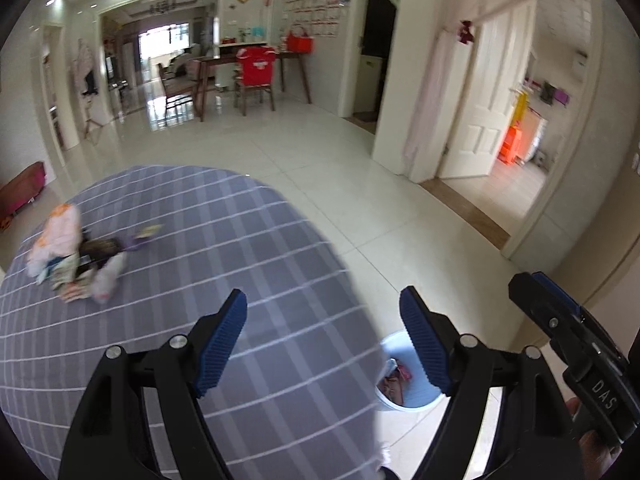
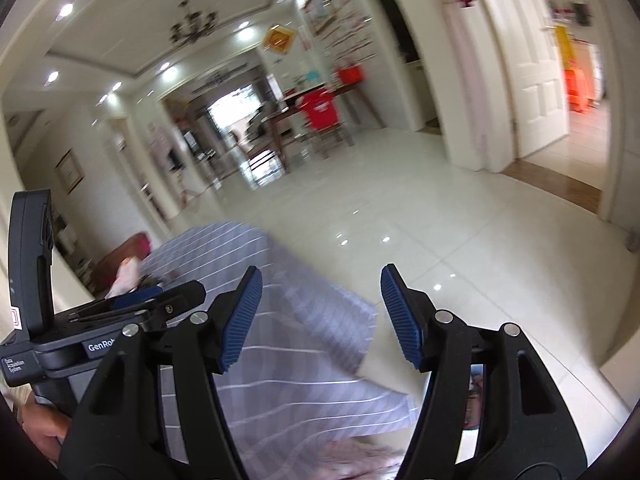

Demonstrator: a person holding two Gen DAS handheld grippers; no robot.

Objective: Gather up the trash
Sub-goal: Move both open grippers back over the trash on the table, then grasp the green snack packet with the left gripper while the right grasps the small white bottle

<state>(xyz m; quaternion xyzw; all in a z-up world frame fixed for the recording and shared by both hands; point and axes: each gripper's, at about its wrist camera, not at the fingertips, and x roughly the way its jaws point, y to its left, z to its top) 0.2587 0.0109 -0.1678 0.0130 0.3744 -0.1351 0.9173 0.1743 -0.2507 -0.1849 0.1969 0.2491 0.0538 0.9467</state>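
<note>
A pile of crumpled wrappers and paper trash [image 1: 76, 256] lies on the left part of a table with a purple-grey checked cloth [image 1: 224, 240]. My left gripper [image 1: 324, 296] hovers open over the table's right edge, nothing between its blue pads. Below it on the floor stands a light blue bin [image 1: 386, 348] with some trash [image 1: 394, 380] inside. One finger of my right gripper [image 1: 536, 300] shows at the right. In the right wrist view my right gripper [image 2: 322, 276] is open and empty above the cloth's corner [image 2: 340, 320], with the left gripper [image 2: 152, 300] beside it and the trash pile [image 2: 128, 276] beyond.
Glossy white floor tiles [image 1: 320, 152] stretch to a dining table and a chair draped with a red shirt [image 1: 256, 66]. A white door [image 1: 488, 92] and doorways stand on the right. A reddish bench [image 1: 22, 188] sits by the left wall.
</note>
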